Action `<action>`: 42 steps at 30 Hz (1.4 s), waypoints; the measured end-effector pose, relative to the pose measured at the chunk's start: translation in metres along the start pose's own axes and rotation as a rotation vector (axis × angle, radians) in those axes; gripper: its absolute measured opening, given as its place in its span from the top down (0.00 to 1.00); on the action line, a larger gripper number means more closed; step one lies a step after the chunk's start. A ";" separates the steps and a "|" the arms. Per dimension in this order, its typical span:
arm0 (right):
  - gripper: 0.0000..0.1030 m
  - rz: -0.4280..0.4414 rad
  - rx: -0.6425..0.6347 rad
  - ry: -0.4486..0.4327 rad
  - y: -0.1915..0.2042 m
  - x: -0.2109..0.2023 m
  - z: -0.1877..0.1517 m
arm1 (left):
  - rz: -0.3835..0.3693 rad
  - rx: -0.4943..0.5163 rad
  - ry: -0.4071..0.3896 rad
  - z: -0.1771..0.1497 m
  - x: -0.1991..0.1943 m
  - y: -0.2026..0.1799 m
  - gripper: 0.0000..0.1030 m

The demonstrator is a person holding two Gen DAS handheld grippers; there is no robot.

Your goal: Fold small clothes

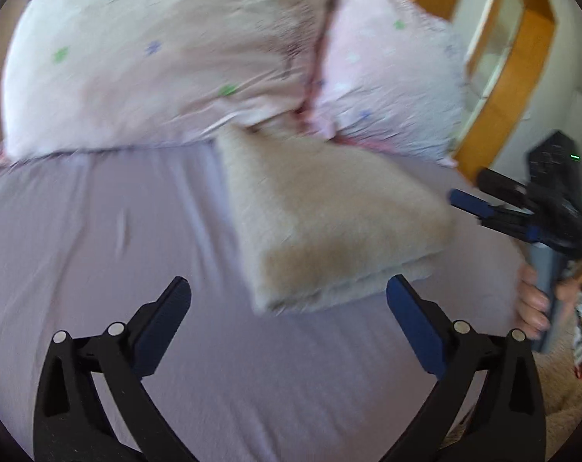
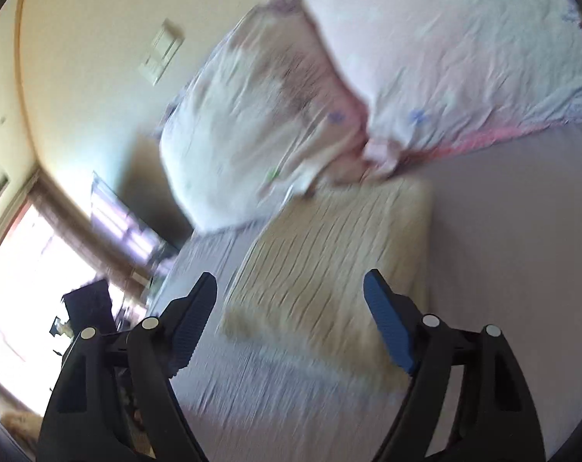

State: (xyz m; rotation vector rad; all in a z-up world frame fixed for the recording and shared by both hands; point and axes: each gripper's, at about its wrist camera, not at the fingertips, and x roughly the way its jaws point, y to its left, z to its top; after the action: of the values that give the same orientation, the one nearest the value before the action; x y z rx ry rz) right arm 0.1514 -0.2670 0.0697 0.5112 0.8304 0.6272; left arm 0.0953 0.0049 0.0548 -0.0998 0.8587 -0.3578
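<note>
- The folded beige garment [image 1: 329, 223] lies on the lilac sheet [image 1: 98, 231], its far edge touching the pillows [image 1: 156, 57].
- Left gripper [image 1: 289, 308] is spread, empty, just before it.
- Right gripper [image 2: 291, 304] is spread above it, seemingly not touching; the picture is blurred.

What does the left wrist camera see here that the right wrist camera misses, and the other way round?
Only the left wrist view shows the right gripper from outside, the hand holding it, and an orange wooden frame. Only the right wrist view shows a bright window and a wall switch plate. Both show the folded beige garment on the lilac sheet below two flowered pillows.
</note>
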 end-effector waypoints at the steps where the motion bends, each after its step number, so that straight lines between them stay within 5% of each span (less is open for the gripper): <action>1: 0.22 -0.043 0.000 0.020 -0.001 0.009 -0.005 | 0.022 -0.013 0.025 -0.003 0.003 0.001 0.02; 3: 0.26 -0.198 0.054 0.095 -0.019 0.028 -0.012 | 0.027 -0.038 0.072 -0.009 0.014 0.002 0.02; 6: 0.31 -0.161 0.101 0.048 -0.019 0.017 -0.020 | 0.033 -0.073 0.141 -0.017 0.026 0.005 0.02; 9: 0.01 -0.161 0.027 -0.043 0.001 -0.017 -0.028 | 0.056 -0.072 0.166 -0.024 0.029 0.001 0.02; 10: 0.01 -0.189 0.006 -0.065 0.005 -0.023 -0.033 | 0.056 -0.070 0.161 -0.026 0.030 -0.001 0.02; 15: 0.01 -0.441 -0.014 0.055 0.004 -0.011 -0.054 | 0.101 -0.041 0.183 -0.034 0.042 -0.012 0.02; 24: 0.01 -0.693 -0.194 0.152 0.014 0.033 -0.085 | 0.295 0.019 0.131 -0.039 0.055 -0.025 0.02; 42: 0.01 -0.695 -0.202 0.118 0.013 0.032 -0.092 | 0.319 -0.002 0.100 -0.040 0.053 -0.021 0.02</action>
State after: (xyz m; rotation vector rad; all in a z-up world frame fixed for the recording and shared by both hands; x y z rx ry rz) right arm 0.0909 -0.2201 0.0083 -0.0163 0.9728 0.0936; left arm 0.0914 -0.0309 -0.0050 0.0543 0.9573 -0.0627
